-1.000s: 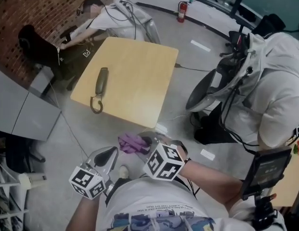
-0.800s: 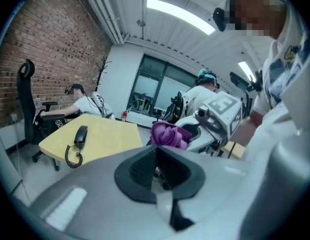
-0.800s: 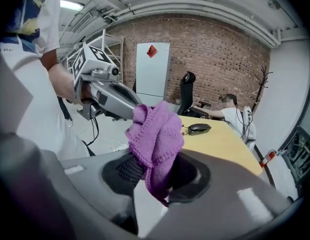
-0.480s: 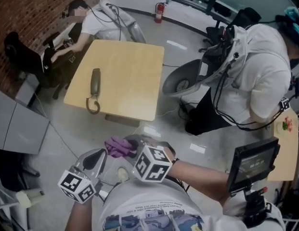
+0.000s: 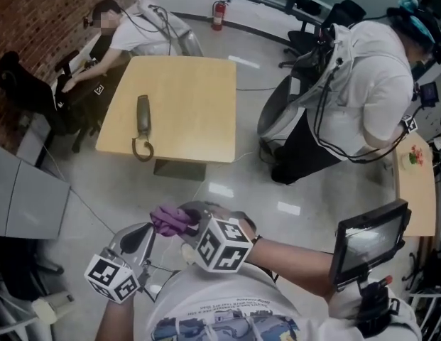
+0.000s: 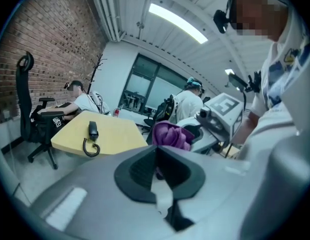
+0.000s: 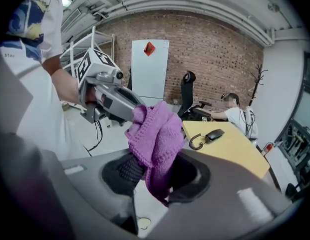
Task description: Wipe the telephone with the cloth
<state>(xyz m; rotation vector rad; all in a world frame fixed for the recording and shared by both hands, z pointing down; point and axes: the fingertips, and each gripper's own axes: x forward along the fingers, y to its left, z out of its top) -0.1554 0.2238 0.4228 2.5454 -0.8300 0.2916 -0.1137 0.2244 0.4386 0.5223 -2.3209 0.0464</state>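
Polished grey floor [image 5: 227, 190] fills most of the head view, with a brick wall [image 5: 35, 20] cut off at the upper left. A square wooden table [image 5: 195, 112] stands well ahead of the person holding the tools. The telephone handset [image 5: 143, 114] lies on the table's left part, and its coiled cord [image 5: 142, 150] curls into a loop near the front edge. Where the cord ends is too small to make out.

The right gripper [image 5: 181, 221] pinches a bunched purple cloth [image 5: 169, 219]. In the right gripper view the cloth [image 7: 155, 134] rises out of the jaws and covers the gap between them, so the pads are mostly hidden. It also blocks part of the table behind it. The left gripper [image 5: 143, 231] hangs just beside it to the left. Its own view shows the jaws pressed together with nothing between them. Both tools are held low and close to the person's body, well apart from the table. The person's shirt cuts off the lower arms at the bottom edge.

A seated person [image 5: 128, 30] leans at the table's far left corner, partly hidden by a black office chair [image 5: 25, 84]. Another person in white [image 5: 362, 84] stands to the right with their back turned. A red fire extinguisher [image 5: 219, 14] stands by the far wall. A dark screen [image 5: 369, 244] juts in at the lower right, and what it shows is unreadable.
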